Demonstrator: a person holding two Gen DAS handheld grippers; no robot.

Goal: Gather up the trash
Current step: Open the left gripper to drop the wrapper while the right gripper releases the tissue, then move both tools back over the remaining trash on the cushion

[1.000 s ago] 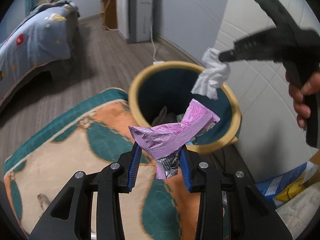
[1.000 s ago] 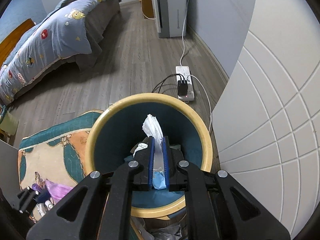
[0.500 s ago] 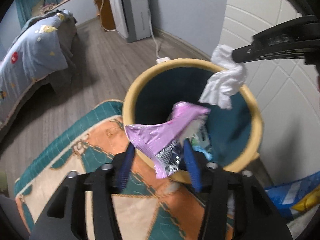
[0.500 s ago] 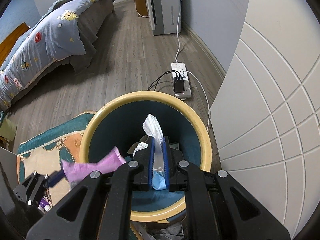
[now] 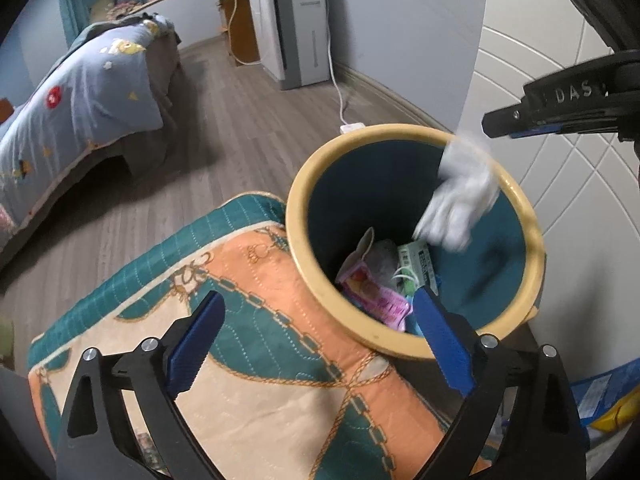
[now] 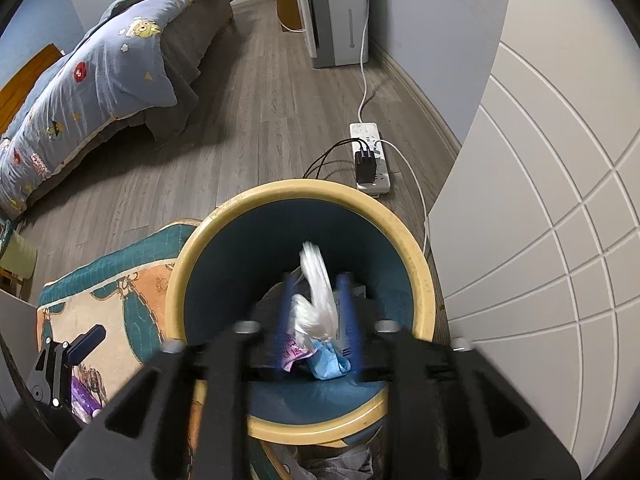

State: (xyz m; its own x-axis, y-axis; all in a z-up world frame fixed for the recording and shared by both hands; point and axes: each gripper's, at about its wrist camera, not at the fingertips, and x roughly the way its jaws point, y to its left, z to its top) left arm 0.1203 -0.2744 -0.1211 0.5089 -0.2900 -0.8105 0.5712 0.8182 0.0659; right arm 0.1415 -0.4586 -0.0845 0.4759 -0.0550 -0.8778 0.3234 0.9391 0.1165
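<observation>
We see our left gripper opening wide with nothing between its jaws; the purple wrapper lies inside the yellow-rimmed bin. Our right gripper is opening above the bin; the blurred white tissue sits loose between its jaws.

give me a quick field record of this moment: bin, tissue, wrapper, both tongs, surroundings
bin: yellow-rimmed bin with teal inside, standing on the floor beside a patterned quilt
tissue: white tissue blurred, below the right tongs, over the bin mouth
wrapper: purple wrapper lying inside the bin among other trash
left tongs: jaws opening wide, nothing between them
right tongs: jaws opening, tissue between them but apparently not pinched
surroundings: power strip on the wood floor behind the bin
</observation>
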